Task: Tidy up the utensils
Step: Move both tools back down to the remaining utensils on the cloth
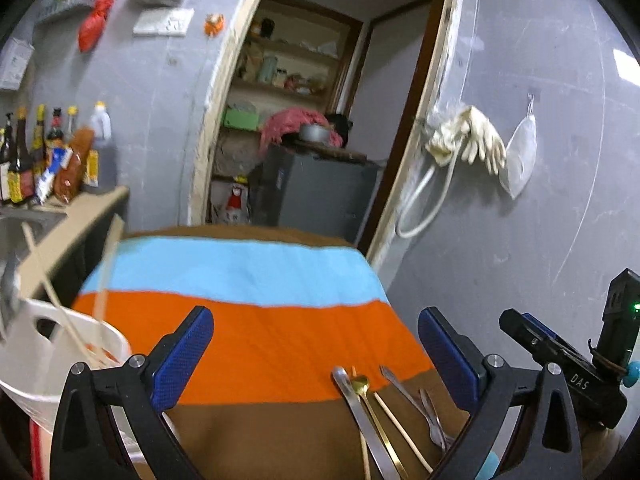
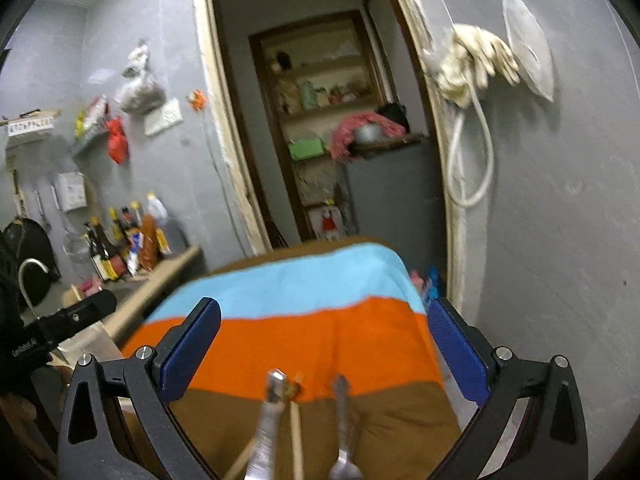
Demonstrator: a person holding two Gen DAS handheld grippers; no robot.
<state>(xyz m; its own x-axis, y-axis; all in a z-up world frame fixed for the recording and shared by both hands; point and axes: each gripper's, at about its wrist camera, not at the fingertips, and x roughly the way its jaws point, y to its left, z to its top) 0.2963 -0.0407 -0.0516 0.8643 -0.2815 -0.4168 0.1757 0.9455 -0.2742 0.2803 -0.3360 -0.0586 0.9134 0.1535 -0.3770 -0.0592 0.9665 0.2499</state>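
Left gripper [image 1: 316, 354] is spread wide, blue pads far apart, nothing between them. It hovers above the striped cloth [image 1: 256, 344] (brown, orange, light blue bands) covering the table.

Loose utensils lie near the bottom right of the left wrist view, just inside the right finger: metal tongs [image 1: 362, 412], a gold spoon [image 1: 366, 392], a chopstick [image 1: 402, 430], and a silver fork or spoon [image 1: 424, 404]. They sit side by side on the brown band, tips reaching the orange edge, closer to the right pad than the left. Some touch or overlap; exact contact is unclear.

At the near left of that view is a white basket [image 1: 44, 364], beside the left finger, with chopsticks [image 1: 72, 320] standing tilted in it. Motion blur there.

Right gripper [image 2: 324, 346] is also wide open and empty, above the same cloth [image 2: 320, 340]. The utensils fall between its fingers, near the bottom centre: tongs [image 2: 266, 428], chopstick [image 2: 296, 440], a silver spoon or fork [image 2: 344, 432]. All blurred, so which kind is unclear. None touch the pads.

The other gripper's body shows at the far edge of each view, right in the left wrist view, left in the right wrist view.

Background: sauce bottles [image 1: 44, 156] on the counter to the left, an open doorway [image 1: 320, 100] ahead, rubber gloves [image 1: 468, 140] hanging on the grey wall to the right.
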